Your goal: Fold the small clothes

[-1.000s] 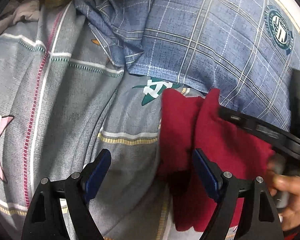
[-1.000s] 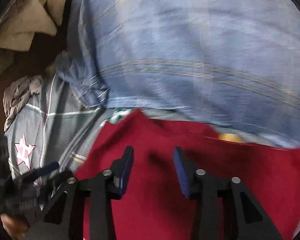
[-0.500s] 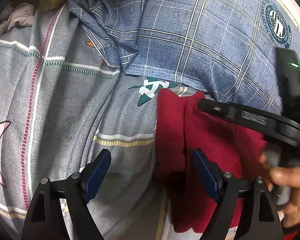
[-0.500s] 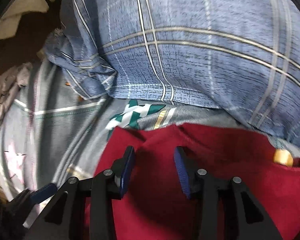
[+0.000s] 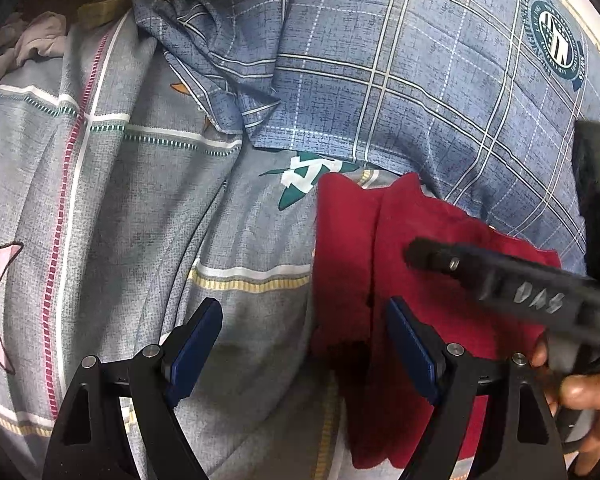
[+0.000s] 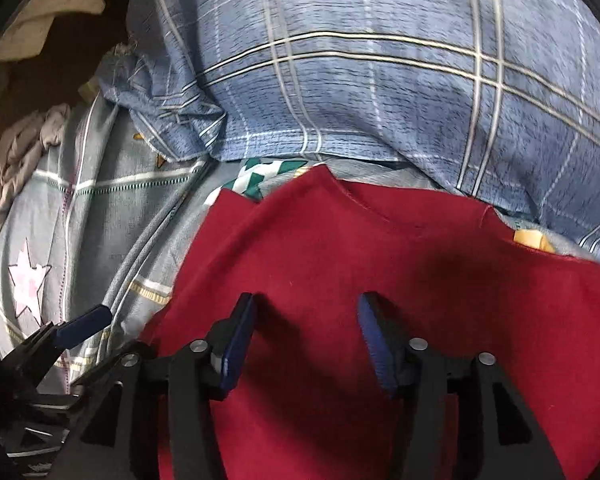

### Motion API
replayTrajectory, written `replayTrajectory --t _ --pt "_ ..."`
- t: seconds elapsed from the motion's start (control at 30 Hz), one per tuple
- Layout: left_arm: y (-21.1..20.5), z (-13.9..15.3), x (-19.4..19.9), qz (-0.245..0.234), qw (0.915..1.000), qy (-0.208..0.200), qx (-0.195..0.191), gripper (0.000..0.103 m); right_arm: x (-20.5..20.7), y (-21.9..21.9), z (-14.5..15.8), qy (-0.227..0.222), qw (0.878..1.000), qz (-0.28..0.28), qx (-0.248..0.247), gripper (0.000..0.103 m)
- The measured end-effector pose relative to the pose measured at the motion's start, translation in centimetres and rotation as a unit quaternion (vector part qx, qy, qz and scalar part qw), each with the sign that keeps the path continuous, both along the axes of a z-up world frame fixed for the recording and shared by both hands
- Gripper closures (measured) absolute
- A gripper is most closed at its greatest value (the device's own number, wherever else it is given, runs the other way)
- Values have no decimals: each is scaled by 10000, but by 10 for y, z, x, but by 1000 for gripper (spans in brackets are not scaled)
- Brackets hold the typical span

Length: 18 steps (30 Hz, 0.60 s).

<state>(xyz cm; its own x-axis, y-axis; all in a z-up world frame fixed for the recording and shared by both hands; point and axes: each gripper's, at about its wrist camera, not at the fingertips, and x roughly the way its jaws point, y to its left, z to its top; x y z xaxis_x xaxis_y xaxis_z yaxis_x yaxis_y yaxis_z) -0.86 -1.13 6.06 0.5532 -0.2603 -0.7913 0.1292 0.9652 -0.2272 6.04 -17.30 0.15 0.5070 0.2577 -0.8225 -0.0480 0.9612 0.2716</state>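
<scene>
A dark red garment (image 6: 380, 264) lies spread on the grey patterned bedsheet (image 5: 132, 216), its far edge against a blue plaid cover. My right gripper (image 6: 308, 340) hovers low over the middle of the red cloth. Its jaws are opening, and only flat cloth shows beneath the blue pads, not pinched. In the left wrist view the red garment (image 5: 412, 240) has a lengthwise fold along its left side. My left gripper (image 5: 306, 340) stands open at that left edge, one pad over the sheet and one over the red cloth. The right gripper (image 5: 500, 280) reaches in from the right, held by a hand (image 5: 580, 392).
A blue plaid cover (image 5: 400, 80) with a round badge (image 5: 556, 36) bulges right behind the garment. Crumpled pale clothes (image 6: 24, 148) lie at the far left edge of the bed. A small yellow patch (image 6: 532, 240) shows at the garment's right rim.
The right gripper's jaws have spread wider and it has dipped a little toward the red cloth. The left gripper has kept still and open.
</scene>
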Motion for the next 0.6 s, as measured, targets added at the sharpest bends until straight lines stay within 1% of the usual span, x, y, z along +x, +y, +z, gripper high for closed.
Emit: replayTrajectory --t 0.07,0.1,0.17,0.23,0.27,0.33,0.4,0.43,0.53,0.57,0.6 --pt "0 0 0 2 10000 11 -18 20 3 0 10 -38 9998 -59 192 36" --pt "0 0 0 -2 10000 8 -14 20 5 0 11 -47 9997 -82 209 33" --pt "0 0 -1 -17 10000 17 3 20 12 3 16 -91 9996 -79 273 30" --pt "2 0 -2 -19 10000 42 -14 20 20 8 16 -79 9993 -89 341 24" --pt "3 0 -2 -15 10000 53 -14 20 24 10 15 -50 9993 -89 357 22" --pt "4 0 -2 -44 9999 106 0 20 39 19 7 118 9994 58 326 18" --pt "2 -1 -1 -121 9998 163 15 20 48 31 -1 305 9992 231 149 16" --pt "2 -1 -1 -129 9998 171 -5 20 56 41 -7 361 9986 366 -98 13" --pt "-2 -2 -1 -313 9991 261 -98 19 64 54 -15 225 9966 541 -581 13" --pt "-4 -3 0 -373 9988 297 -113 19 65 56 -17 172 9964 528 -645 14" --pt "-6 -4 1 -420 9985 337 -136 19 64 57 -18 105 9959 508 -742 22"
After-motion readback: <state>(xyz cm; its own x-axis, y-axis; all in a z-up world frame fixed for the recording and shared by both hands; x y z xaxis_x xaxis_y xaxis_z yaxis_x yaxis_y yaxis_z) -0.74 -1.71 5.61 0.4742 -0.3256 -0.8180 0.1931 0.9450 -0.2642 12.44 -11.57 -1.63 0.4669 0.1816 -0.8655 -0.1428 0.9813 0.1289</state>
